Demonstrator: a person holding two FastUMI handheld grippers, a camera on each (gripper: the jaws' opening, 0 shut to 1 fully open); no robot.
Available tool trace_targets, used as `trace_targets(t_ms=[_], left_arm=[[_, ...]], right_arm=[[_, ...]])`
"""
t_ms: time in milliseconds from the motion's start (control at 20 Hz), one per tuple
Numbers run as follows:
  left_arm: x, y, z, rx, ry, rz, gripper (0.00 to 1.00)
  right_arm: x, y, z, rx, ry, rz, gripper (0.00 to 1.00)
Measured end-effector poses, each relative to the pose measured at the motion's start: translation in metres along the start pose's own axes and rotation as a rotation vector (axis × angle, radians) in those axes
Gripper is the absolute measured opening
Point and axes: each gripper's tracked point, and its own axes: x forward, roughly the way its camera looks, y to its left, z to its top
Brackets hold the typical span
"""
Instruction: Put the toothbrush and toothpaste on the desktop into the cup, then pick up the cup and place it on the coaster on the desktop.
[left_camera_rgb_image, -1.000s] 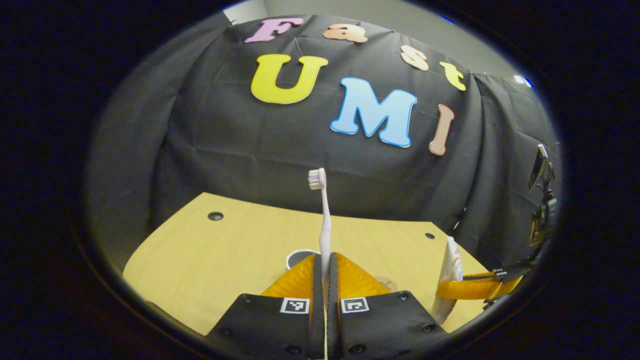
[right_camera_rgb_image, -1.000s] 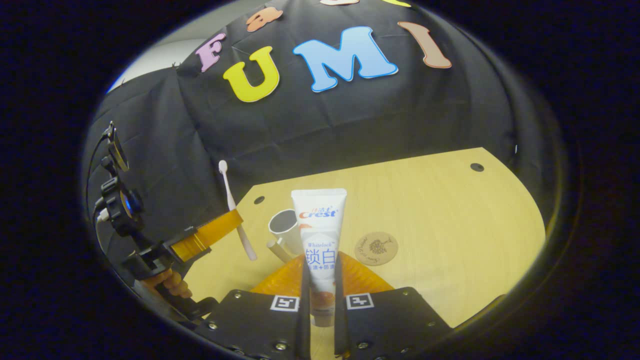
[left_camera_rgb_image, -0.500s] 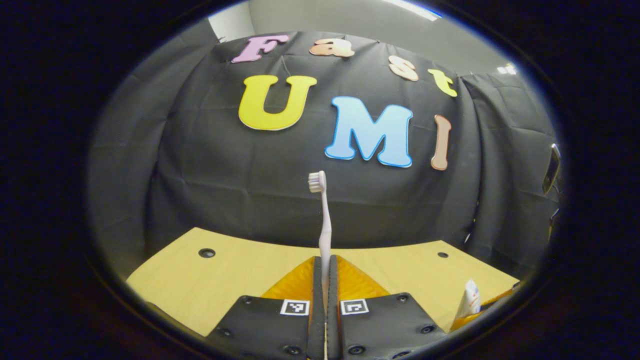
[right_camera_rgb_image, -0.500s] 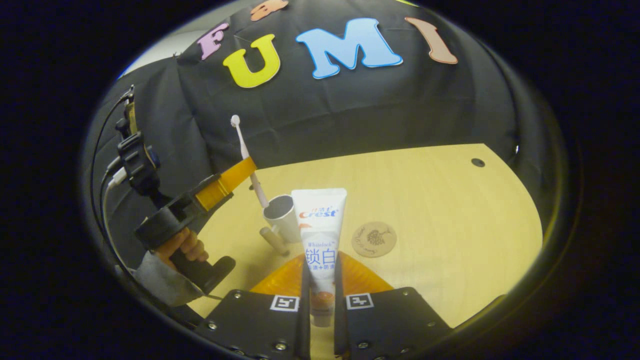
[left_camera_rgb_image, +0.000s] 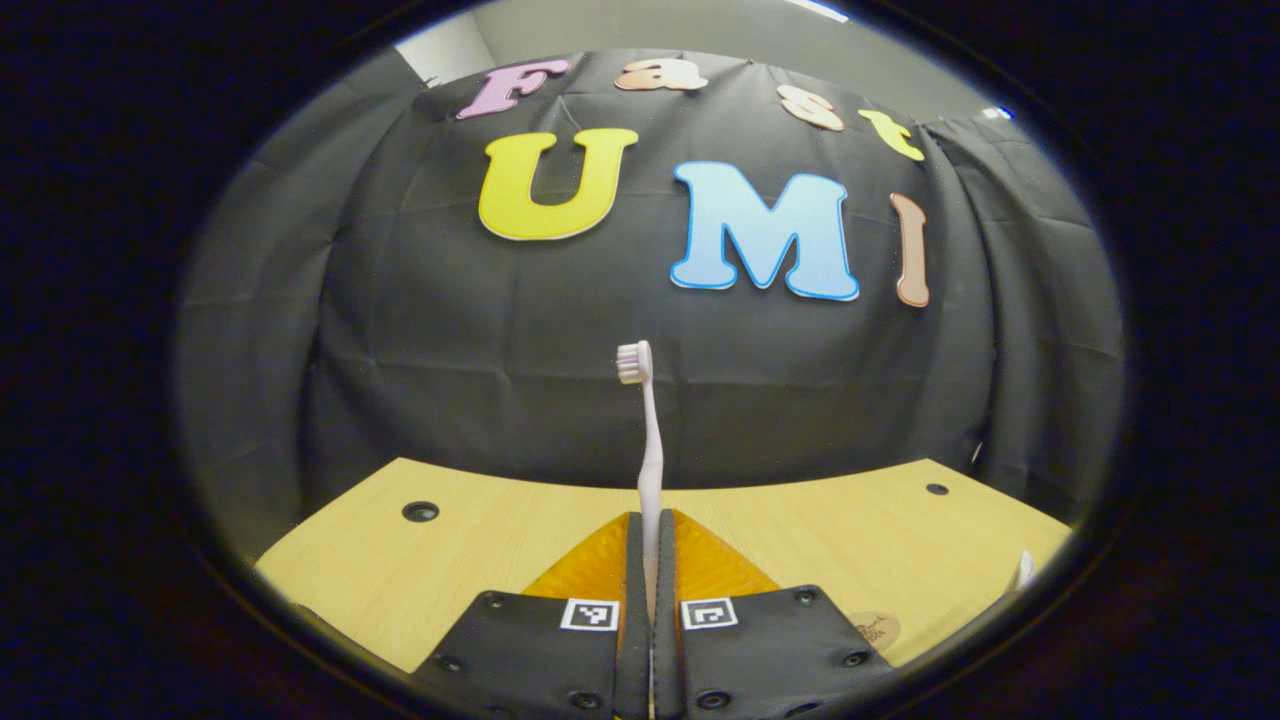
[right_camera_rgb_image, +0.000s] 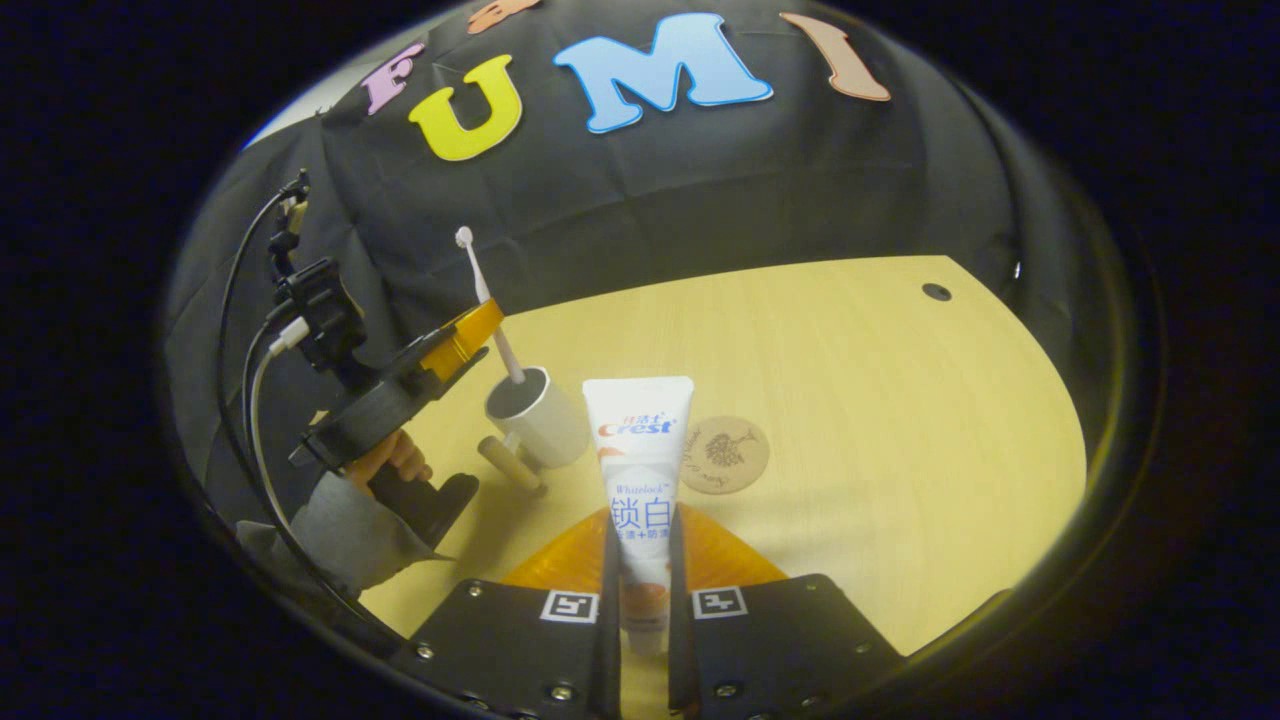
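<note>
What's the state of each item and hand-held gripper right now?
Toothbrush: held upright, handle end at the cup's mouth.
Toothpaste: held off the desk.
Cup: upright on the desk.
Coaster: bare, beside the cup.
Left hand-held gripper: shut on toothbrush.
Right hand-held gripper: shut on toothpaste.

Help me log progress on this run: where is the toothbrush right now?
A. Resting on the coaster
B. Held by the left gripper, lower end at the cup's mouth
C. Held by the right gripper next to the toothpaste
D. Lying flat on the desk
B: in the right gripper view the left gripper clamps the toothbrush, whose lower end reaches the cup's mouth, while the right gripper holds the toothpaste.
</note>
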Motion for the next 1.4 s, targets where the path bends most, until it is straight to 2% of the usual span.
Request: trace_targets(t_ms=[150,200,250,300,400,450,500,550,600,650,700,750,850,900,1000,1050,1150,1250,1350,1400], left_arm=[[0.006,0.004,-0.010,-0.001,0.016,0.010,0.09],[0.008,0.005,-0.014,-0.003,0.022,0.009,0.15],[0.010,0.007,-0.016,-0.002,0.029,0.017,0.09],[0.010,0.008,-0.019,0.000,0.038,0.017,0.17],[0.008,0.008,-0.024,0.012,0.059,0.020,0.18],[0.007,0.008,-0.024,0.012,0.065,0.017,0.12],[0.006,0.007,-0.024,0.008,0.067,0.012,0.12],[0.004,0.007,-0.023,0.003,0.067,0.013,0.06],[0.002,0.007,-0.022,0.001,0.067,0.016,0.19],[0.001,0.007,-0.021,-0.003,0.064,0.019,0.15],[0.001,0.003,-0.021,-0.009,0.068,0.005,0.16],[0.000,0.001,-0.023,-0.010,0.078,0.000,0.27],[-0.003,0.003,-0.026,-0.001,0.092,0.003,0.34],[-0.006,-0.001,-0.026,-0.005,0.094,0.001,0.49],[-0.012,0.001,-0.023,-0.017,0.087,0.005,0.53],[-0.015,-0.002,-0.024,-0.031,0.088,-0.005,0.51],[-0.022,0.000,-0.021,-0.039,0.090,0.005,0.77],[-0.030,0.003,-0.019,-0.050,0.091,0.014,0.76],[-0.039,0.007,-0.016,-0.061,0.089,0.031,0.85],[-0.043,0.010,-0.014,-0.066,0.087,0.039,0.79]], right_arm=[[0.003,0.002,-0.002,0.011,0.012,0.008,0.19],[0.003,0.003,-0.003,0.011,0.014,0.011,0.19],[0.004,0.004,-0.003,0.010,0.018,0.013,0.19],[0.004,0.005,-0.003,0.008,0.022,0.017,0.19],[0.004,0.005,-0.005,-0.003,0.023,0.018,0.19],[0.004,0.006,-0.005,-0.007,0.026,0.020,0.19],[0.003,0.005,-0.007,-0.011,0.026,0.020,0.19],[0.003,0.005,-0.006,-0.014,0.027,0.019,0.19],[0.002,0.006,-0.005,-0.015,0.028,0.022,0.19],[0.003,0.006,-0.007,-0.016,0.027,0.025,0.19],[0.002,0.006,-0.008,-0.018,0.027,0.029,0.19],[0.002,0.006,-0.008,-0.021,0.029,0.030,0.19],[-0.001,0.009,-0.012,-0.026,0.029,0.036,0.19],[-0.002,0.010,-0.013,-0.028,0.027,0.040,0.19],[-0.003,0.011,-0.014,-0.032,0.027,0.045,0.19],[-0.004,0.012,-0.013,-0.030,0.027,0.050,0.19],[-0.003,0.014,-0.011,-0.015,0.026,0.066,0.19],[-0.002,0.018,-0.005,-0.004,0.016,0.078,0.19],[0.001,0.021,0.004,-0.021,-0.001,0.083,0.19],[0.002,0.023,0.008,-0.037,-0.011,0.087,0.19]])
